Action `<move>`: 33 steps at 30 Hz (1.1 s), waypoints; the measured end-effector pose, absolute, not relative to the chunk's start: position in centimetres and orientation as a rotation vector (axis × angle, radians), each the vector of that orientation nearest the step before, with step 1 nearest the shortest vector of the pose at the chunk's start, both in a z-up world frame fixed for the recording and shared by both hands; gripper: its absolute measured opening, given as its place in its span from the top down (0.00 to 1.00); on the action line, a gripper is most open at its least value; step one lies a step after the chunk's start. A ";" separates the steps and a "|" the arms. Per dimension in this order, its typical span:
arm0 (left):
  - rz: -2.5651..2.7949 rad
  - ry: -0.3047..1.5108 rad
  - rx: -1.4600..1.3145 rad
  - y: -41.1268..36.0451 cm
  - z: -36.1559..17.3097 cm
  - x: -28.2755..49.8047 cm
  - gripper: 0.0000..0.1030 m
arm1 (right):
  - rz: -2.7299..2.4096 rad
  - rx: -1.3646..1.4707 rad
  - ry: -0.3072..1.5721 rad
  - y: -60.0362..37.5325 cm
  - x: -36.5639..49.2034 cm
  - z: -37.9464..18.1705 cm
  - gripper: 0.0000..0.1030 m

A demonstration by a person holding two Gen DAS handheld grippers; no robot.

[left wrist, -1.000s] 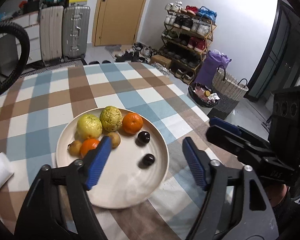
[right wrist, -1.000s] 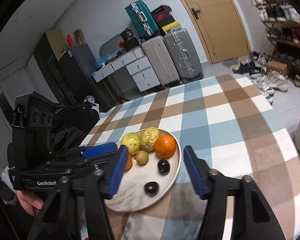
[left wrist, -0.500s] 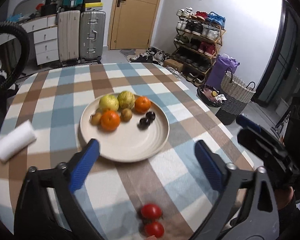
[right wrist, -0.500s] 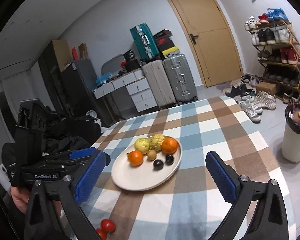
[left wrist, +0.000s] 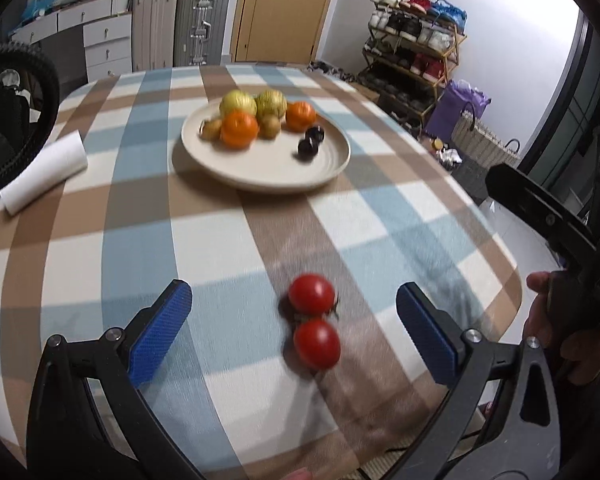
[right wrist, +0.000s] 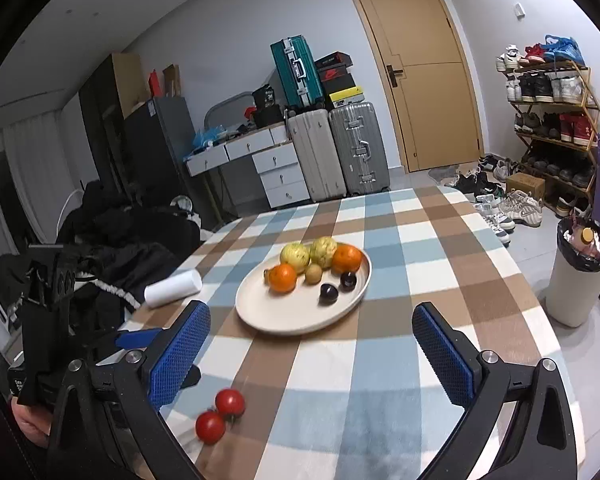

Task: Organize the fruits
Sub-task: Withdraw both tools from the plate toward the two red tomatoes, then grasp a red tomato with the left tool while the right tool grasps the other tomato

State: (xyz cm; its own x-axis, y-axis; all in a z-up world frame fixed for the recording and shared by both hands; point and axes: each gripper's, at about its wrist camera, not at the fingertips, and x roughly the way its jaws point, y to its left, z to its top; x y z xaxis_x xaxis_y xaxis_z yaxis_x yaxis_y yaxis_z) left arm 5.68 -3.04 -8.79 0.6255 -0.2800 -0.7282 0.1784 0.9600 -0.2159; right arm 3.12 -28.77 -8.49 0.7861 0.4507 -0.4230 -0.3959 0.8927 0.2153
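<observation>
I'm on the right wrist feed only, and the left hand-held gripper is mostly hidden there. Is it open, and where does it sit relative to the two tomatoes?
Observer: The left hand-held gripper is open. Its jaws have just been opening and now stand wide. In its own camera, the two tomatoes lie on the cloth in the gap between its fingers, and neither pad touches them.
Operator: On the plate I count one small brown fruit next to the nearer orange. Is that all?
Observer: No, there are two on the plate. The left wrist view shows a second small brown fruit against the other side of the nearer orange, which mostly hides it from you.
</observation>
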 end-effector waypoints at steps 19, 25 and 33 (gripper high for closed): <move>-0.331 0.913 -0.080 -3.8 -11.5 5.5 0.33 | 0.432 0.106 0.622 -28.6 1.7 -13.0 0.00; -0.368 0.935 -0.097 -3.7 -12.0 5.5 0.62 | 0.437 0.107 0.635 -28.2 1.7 -13.3 0.00; -0.411 0.928 -0.108 -3.5 -11.8 5.2 0.74 | 0.441 0.098 0.647 -27.8 1.7 -13.7 0.00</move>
State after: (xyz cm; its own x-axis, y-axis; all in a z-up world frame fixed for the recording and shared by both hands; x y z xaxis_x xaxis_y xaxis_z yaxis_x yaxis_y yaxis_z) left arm 5.23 -3.50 -11.79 0.5279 -0.3895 -0.7547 0.2974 0.9171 -0.2653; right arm 1.68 -27.84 -13.70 0.7090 0.4268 -0.5613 -0.3663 0.9031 0.2239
